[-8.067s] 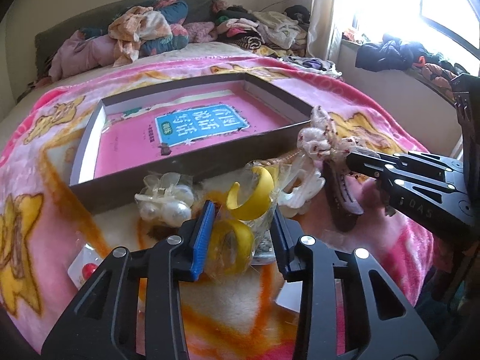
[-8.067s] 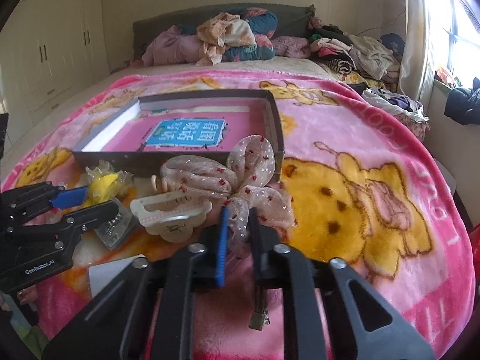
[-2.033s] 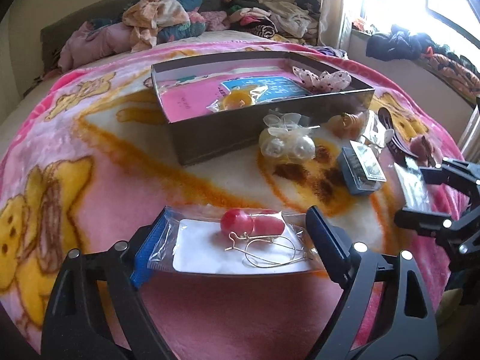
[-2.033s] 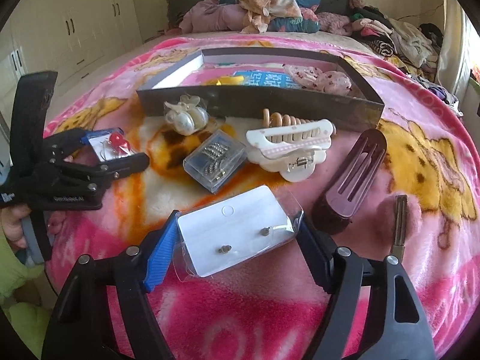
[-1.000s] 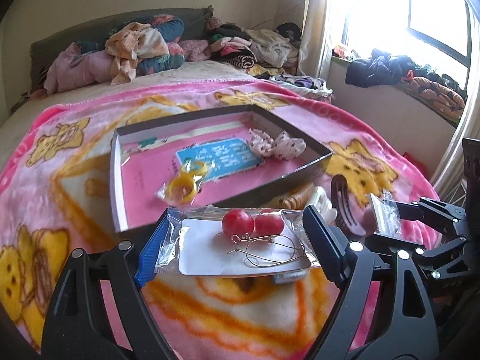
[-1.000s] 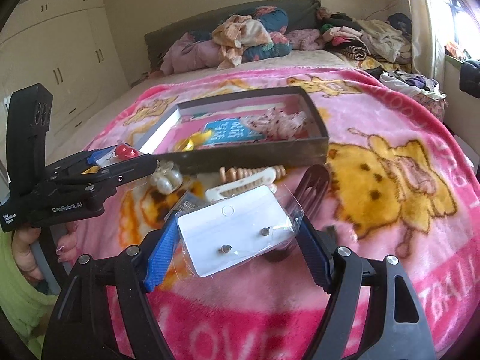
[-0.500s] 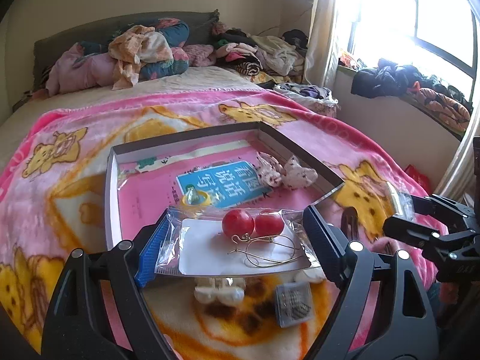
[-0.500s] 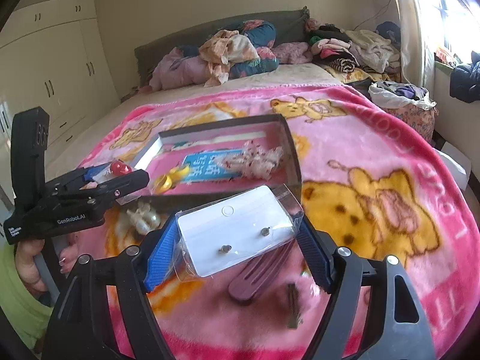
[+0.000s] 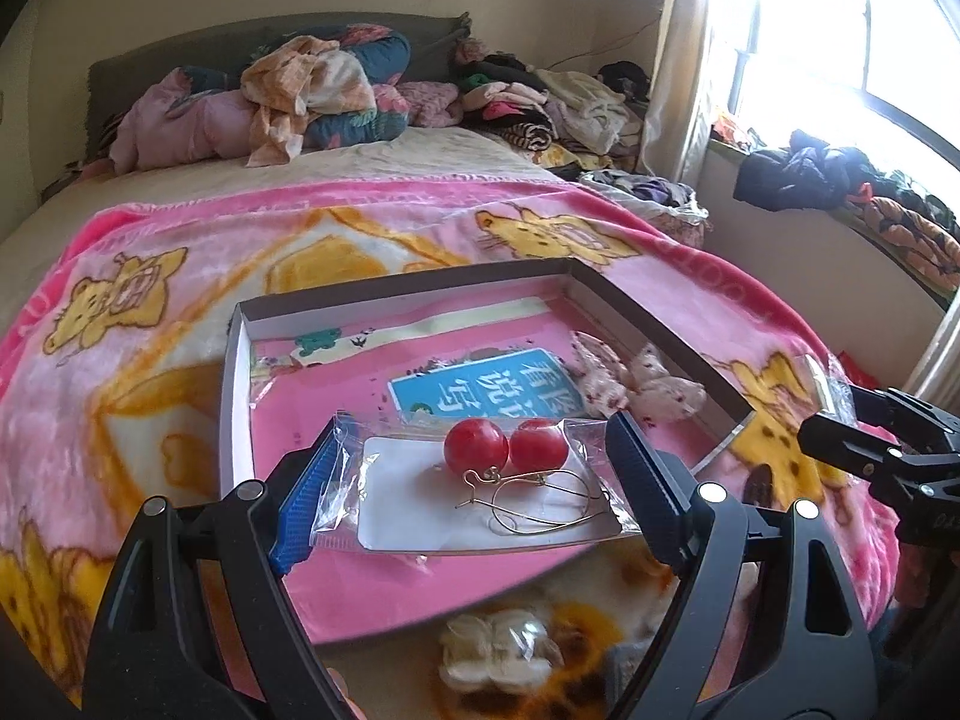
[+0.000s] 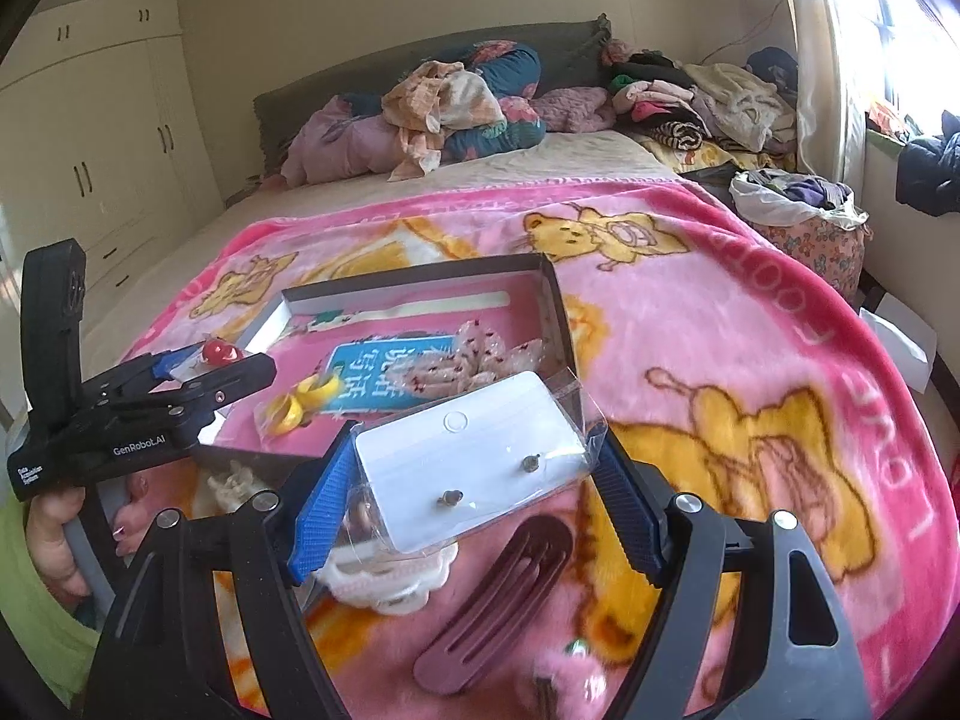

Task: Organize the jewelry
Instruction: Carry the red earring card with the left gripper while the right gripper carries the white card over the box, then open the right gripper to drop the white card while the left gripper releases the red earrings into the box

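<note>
My left gripper is shut on a clear packet of red ball earrings and holds it above the near part of the shallow dark box with a pink floor. My right gripper is shut on a clear packet of stud earrings, held above the blanket in front of the box. A spotted fabric bow lies in the box; it also shows in the right wrist view, beside a yellow hair clip.
On the pink blanket in front of the box lie a brown hair clip, a white claw clip and a pearl bow piece. Piled clothes lie at the bed's head. Wardrobes stand left.
Both grippers have lifted their packets off the blanket and carried them toward the box. The left packet now hangs over the box's near part.
</note>
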